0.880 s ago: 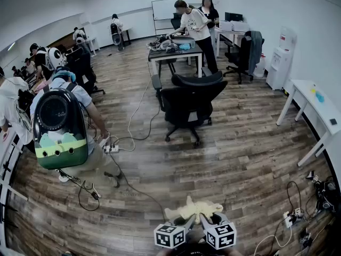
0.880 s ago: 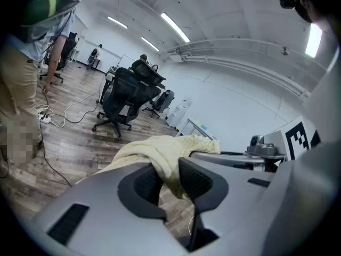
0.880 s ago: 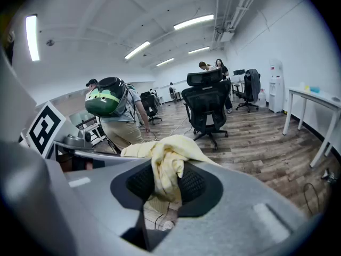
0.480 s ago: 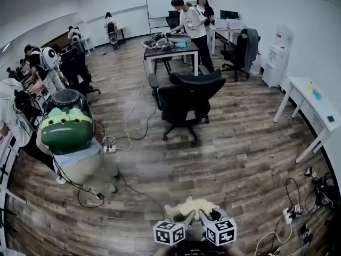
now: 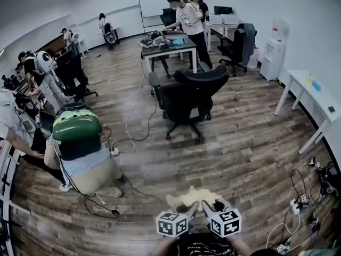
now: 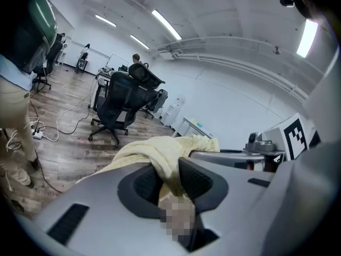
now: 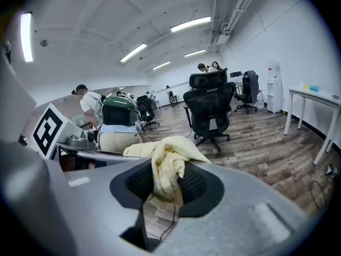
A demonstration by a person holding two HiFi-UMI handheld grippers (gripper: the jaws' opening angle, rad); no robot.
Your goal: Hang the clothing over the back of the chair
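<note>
The left gripper [image 6: 168,176] has its jaws drawn almost together, with the ribbed pads pressing on a fold of the clothing [image 6: 152,149]. The right gripper [image 7: 166,184] is closed just as narrowly on another bunch of the same fabric, which fills the slot between its pads. In the head view the two grippers sit side by side with their tips close together, and the clothing is bunched across and just ahead of those tips, held clear of the floor.

The clothing is pale yellow, soft and crumpled into thick folds (what kind of garment it is cannot be told). A loose part spills over the top of the left gripper's outer jaw, and a short tail hangs down behind the right gripper's pads.

Beyond the tips lies a wood-plank floor [image 5: 240,159]. Well ahead of both grippers stands a black office chair [image 5: 189,95] on castors. Off to the left gripper's side a person is bent over under a green backpack [image 5: 77,135], with a white cable [image 5: 133,121] trailing across the floor nearby. Out past the right gripper's side stands a white table [image 5: 311,97].
</note>
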